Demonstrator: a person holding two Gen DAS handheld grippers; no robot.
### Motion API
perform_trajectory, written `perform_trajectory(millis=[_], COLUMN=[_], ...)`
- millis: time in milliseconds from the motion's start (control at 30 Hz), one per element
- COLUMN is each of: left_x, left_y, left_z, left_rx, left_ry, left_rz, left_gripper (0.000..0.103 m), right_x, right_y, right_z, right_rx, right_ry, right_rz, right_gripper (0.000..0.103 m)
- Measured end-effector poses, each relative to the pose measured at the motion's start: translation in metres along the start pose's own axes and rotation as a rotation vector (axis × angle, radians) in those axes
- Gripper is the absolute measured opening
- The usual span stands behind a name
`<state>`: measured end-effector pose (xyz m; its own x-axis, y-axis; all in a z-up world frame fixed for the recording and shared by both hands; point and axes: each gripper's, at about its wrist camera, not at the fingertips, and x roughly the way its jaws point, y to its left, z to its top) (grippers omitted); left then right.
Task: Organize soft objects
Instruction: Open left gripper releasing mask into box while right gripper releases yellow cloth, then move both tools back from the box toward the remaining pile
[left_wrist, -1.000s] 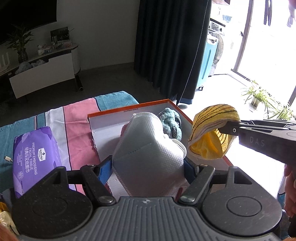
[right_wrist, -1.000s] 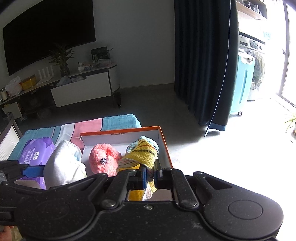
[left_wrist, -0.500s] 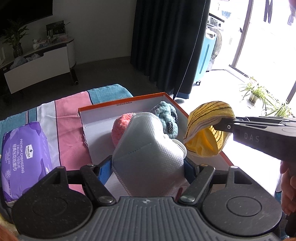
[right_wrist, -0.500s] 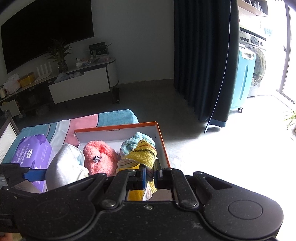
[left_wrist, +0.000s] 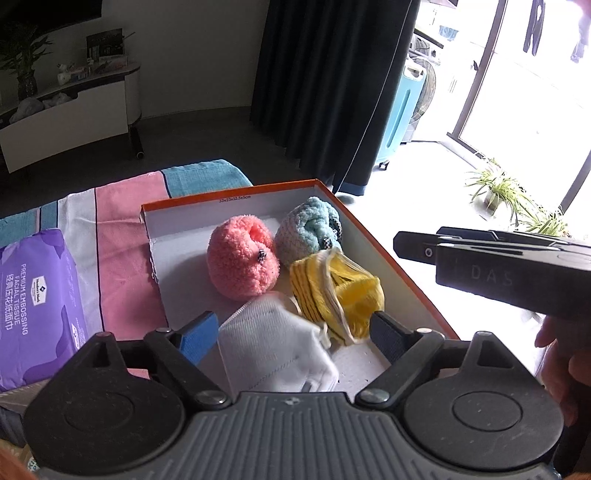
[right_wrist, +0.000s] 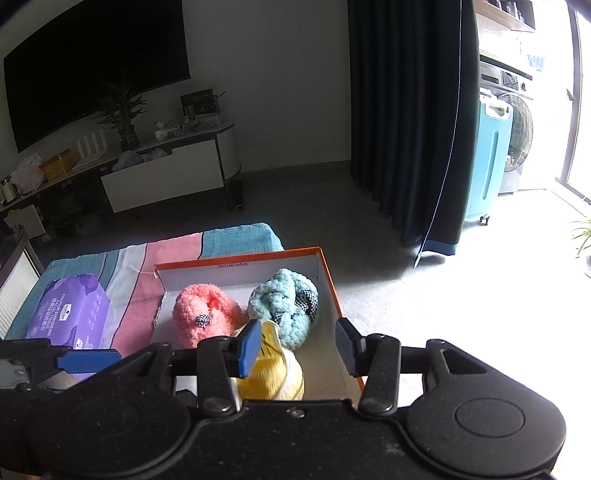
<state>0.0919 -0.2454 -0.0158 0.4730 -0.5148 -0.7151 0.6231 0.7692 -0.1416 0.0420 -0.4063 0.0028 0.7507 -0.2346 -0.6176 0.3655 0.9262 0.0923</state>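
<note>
An orange-rimmed box (left_wrist: 229, 194) (right_wrist: 236, 256) holds a pink fluffy ball (left_wrist: 240, 266) (right_wrist: 203, 314), a blue fluffy ball (left_wrist: 310, 229) (right_wrist: 284, 302) and a yellow striped bundle (left_wrist: 340, 291) (right_wrist: 277, 380). A white face mask (left_wrist: 273, 350) lies at the box's near end, loose between the opening jaws of my left gripper (left_wrist: 293, 332). My right gripper (right_wrist: 295, 347) hangs over the yellow bundle. Its jaws are opening and nothing is pressed between them. From the left wrist view, the right gripper (left_wrist: 406, 247) shows side-on above the box's right rim.
A purple tissue pack (left_wrist: 33, 302) (right_wrist: 70, 310) lies left of the box on a striped pink, white and teal cloth (left_wrist: 122, 229). A person's hand (left_wrist: 561, 354) holds the right gripper. Beyond are bare floor, a dark curtain and a TV stand.
The right jaws parted and the yellow bundle dropped into the box beside the blue ball. The left jaws widened and the mask slid down into the box's near end.
</note>
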Motion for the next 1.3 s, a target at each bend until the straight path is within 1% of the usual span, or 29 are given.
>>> perform_trajectory(millis=[67, 167, 367, 433, 467, 633, 1033, 1300], left_x=[-0.004, -0.011, -0.029, -0.036, -0.040, -0.060, -0.094, -0.116], left_y=[0.003, 0.007, 0.015, 0.018, 0.021, 0.032, 0.062, 0.081], left_z=[0.000, 0.001, -0.002, -0.003, -0.004, -0.010, -0.031, -0.047], left_rx=[-0.015, -0.029, -0.053, -0.059, -0.063, -0.071, -0.121, -0.123], left_ry=[-0.005, -0.012, -0.026, -0.034, -0.041, -0.082, -0.110, -0.121], left_rz=[0.005, 0.032, 0.066, 0.083, 0.089, 0.138, 0.173, 0.235], left_gripper=[0.092, 0.092, 0.092, 0.096, 0.103, 0.103, 0.103, 0.103], right_x=[-0.005, -0.012, -0.028, -0.031, -0.032, -0.033, -0.041, -0.040], right_y=[0.003, 0.008, 0.025, 0.032, 0.035, 0.054, 0.101, 0.133], right_z=[0.000, 0.001, -0.002, -0.004, -0.005, -0.009, -0.016, -0.026], right_rx=[-0.002, -0.001, -0.010, -0.017, -0.019, -0.030, -0.080, -0.104], right_ry=[-0.015, -0.030, -0.063, -0.065, -0.063, -0.054, -0.058, -0.039], right_rz=[-0.020, -0.036, 0.011, 0.020, 0.025, 0.056, 0.131, 0.190], right_gripper=[0.063, 0.065, 0.070, 0.070, 0.070, 0.070, 0.070, 0.071])
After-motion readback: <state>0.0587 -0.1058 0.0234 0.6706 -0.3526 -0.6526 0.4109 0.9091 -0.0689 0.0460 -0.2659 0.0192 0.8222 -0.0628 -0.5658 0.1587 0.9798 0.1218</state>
